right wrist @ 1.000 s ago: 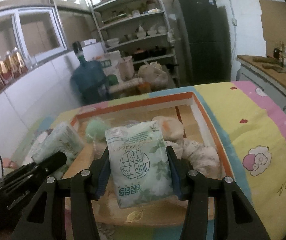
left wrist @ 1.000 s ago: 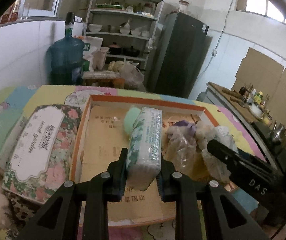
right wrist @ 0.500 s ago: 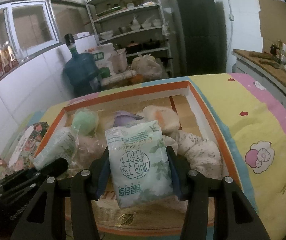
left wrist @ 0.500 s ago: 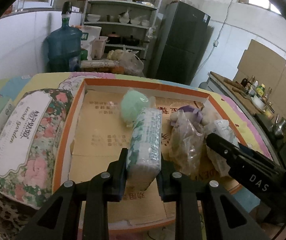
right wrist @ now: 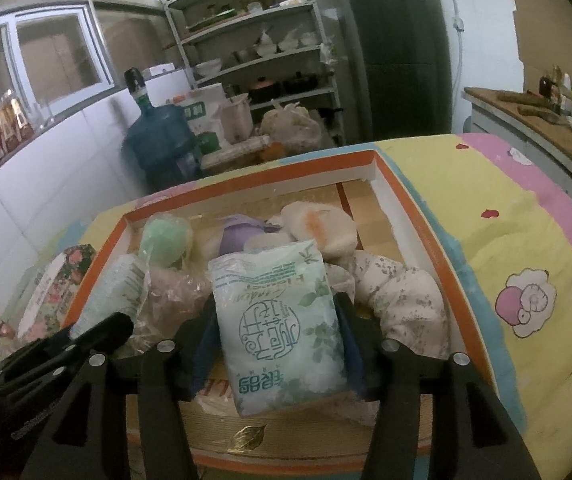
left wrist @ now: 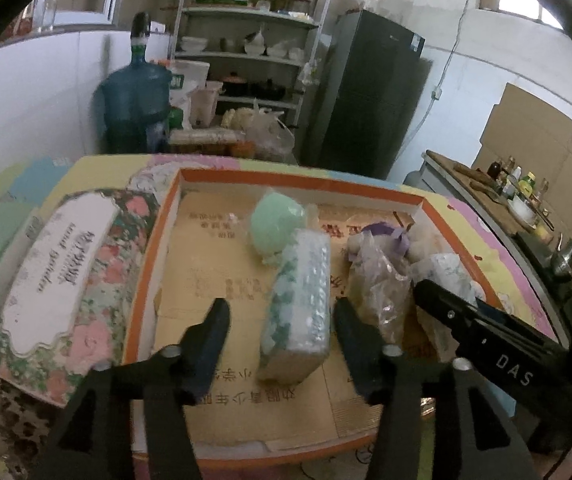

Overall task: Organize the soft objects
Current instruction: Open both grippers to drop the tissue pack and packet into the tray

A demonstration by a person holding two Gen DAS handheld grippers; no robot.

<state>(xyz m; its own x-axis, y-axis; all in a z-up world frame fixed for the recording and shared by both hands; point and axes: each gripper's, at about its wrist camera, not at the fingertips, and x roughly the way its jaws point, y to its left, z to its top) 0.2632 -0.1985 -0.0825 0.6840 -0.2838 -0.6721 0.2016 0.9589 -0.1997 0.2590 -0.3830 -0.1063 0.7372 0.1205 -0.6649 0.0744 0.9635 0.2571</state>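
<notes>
An orange-rimmed cardboard box (left wrist: pixel 154 240) lies on the table and holds several soft objects. My left gripper (left wrist: pixel 282 332) is open, its jaws spread on either side of a green-patterned tissue pack (left wrist: pixel 298 308) that rests on the box floor. A green ball (left wrist: pixel 278 224) and a bagged soft toy (left wrist: pixel 378 280) lie beside it. My right gripper (right wrist: pixel 278 332) is shut on a pale green tissue pack (right wrist: pixel 278 320), held above the near part of the box (right wrist: pixel 426 232). The released pack (right wrist: pixel 118 292) shows at the left there.
A floral tissue box (left wrist: pixel 58 280) lies left of the box on the colourful tablecloth (right wrist: pixel 526 240). Flowered cloth bundles (right wrist: pixel 398 300) fill the box's right side. A blue water jug (left wrist: pixel 134 100), shelves and a dark fridge (left wrist: pixel 366 92) stand behind the table.
My left gripper has opened and let go of its tissue pack, which now rests in the box. My right gripper still holds its pack and has moved over the box.
</notes>
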